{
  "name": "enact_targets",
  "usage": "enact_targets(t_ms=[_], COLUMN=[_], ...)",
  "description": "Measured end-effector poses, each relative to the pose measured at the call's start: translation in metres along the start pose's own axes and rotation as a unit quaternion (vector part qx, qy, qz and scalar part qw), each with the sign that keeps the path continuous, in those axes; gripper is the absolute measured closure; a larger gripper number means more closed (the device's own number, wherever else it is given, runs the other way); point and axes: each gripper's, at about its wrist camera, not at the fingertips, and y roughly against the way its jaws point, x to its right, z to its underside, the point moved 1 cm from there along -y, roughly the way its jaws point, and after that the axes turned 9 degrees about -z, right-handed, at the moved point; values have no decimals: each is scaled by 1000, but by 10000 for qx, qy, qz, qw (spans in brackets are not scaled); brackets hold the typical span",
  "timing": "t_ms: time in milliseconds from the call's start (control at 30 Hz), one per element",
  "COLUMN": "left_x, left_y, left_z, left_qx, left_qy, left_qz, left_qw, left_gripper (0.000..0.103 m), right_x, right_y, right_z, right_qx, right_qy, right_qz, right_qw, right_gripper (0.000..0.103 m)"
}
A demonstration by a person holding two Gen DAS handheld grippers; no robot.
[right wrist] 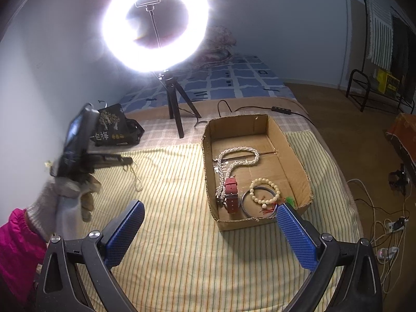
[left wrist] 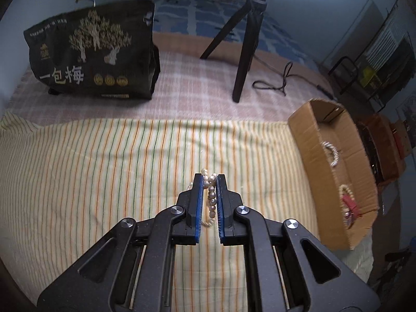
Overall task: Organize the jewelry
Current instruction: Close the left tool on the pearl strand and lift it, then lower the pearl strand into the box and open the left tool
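While the left gripper (left wrist: 209, 182) is being held above the striped sheet (left wrist: 104, 169), a pearl strand (left wrist: 211, 195) is being pinched between its blue pads (left wrist: 199, 202), the jaws drawn almost together on the beads. Part of the strand is being left to hang below the fingers, clear of the cloth; in the right wrist view it is seen dangling thinly (right wrist: 137, 179) beneath the blurred gripper. That gripper is being carried by a gloved hand (right wrist: 70, 195) with a pink sleeve (right wrist: 18, 244) behind it.

The right gripper (right wrist: 210, 234) is being kept with its jaws spread wide, nothing between the pads, low over the sheet and just in front of the cardboard box (right wrist: 293, 150).

Inside the box, these are being stored: a long pearl necklace (right wrist: 239, 153) laid in a loop toward the middle, a red watch strap (right wrist: 231, 195) touching its lower end, a cream bead bracelet (right wrist: 265, 192) overlapping a metal bangle (right wrist: 249, 205), and something small and green (right wrist: 290, 200) at the near corner, too small to identify.

Behind the sheet, a black printed bag (left wrist: 91, 52) and a tripod (left wrist: 244, 52) bearing a lit ring light (right wrist: 156, 23) are being seen on the bed.
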Motion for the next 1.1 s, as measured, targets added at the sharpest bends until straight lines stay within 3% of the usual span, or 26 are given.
enact_targets(t_ms=[300,467,767,1100], left_x=[18,46,106,169], left_y=[48,69,90,83], left_z=[-16,-18,-22,-24], left_qx=[472,641,794,758], left_qy=[17,-245,-796,-1224], left_qz=[590,819,955,1048], left_qw=[9971,9943,9890,9840], left_gripper=[96,96,98,98], right_x=[6,11,32,50], right_y=[-1,-3,-4,2], right_z=[1,1,2,0], right_qx=[-29,-75,-123,-75], right_qy=[-21,-37,-273,-443], right_qz=[118,204,388,318], right_qw=[9999,9998,9988,9985], right_gripper=[0,0,0,0])
